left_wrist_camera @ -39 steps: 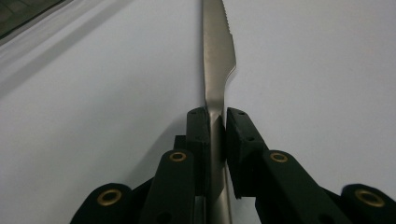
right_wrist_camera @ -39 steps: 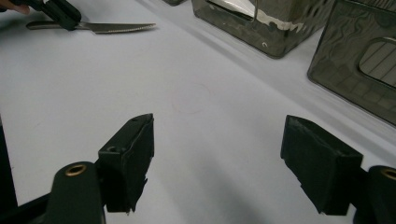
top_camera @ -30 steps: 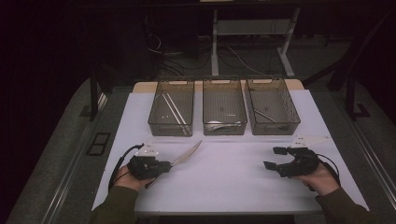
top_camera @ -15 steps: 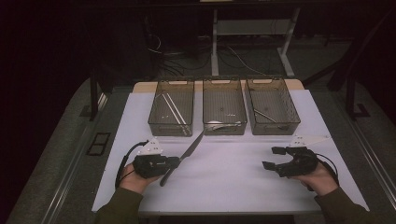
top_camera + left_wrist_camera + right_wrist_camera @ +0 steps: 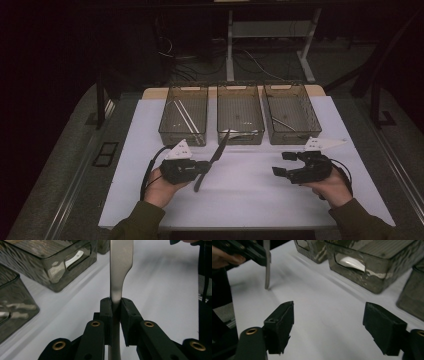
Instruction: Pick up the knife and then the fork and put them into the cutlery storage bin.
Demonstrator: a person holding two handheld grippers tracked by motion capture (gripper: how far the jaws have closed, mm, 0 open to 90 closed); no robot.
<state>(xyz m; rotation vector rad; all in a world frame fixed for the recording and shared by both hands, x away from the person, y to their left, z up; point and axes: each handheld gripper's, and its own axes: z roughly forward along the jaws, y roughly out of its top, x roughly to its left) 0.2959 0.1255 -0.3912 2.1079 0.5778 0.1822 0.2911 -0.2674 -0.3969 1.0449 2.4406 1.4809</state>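
A metal table knife (image 5: 215, 156) is clamped by its handle in my left gripper (image 5: 204, 167), which is shut on it at the front left of the white table. The blade slants up and away toward the middle bin (image 5: 240, 134). In the left gripper view the knife (image 5: 120, 270) rises straight from between the closed jaws of that gripper (image 5: 116, 306). My right gripper (image 5: 280, 163) hovers at the front right, open, with nothing between its jaws. The right gripper view shows its wide gap (image 5: 328, 322) and, farther off, the knife (image 5: 267, 272) with its handle end near the table.
Three smoky clear bins stand in a row at the back: the left bin (image 5: 167, 131) holds long thin sticks, the middle one a white utensil (image 5: 352, 263), the right bin (image 5: 312, 131) a thin metal piece. A white sheet (image 5: 240, 200) covers the table.
The left gripper has shifted a little right and turned, and the knife has swung from lying low to pointing more steeply at the middle bin. The right gripper has stayed put.
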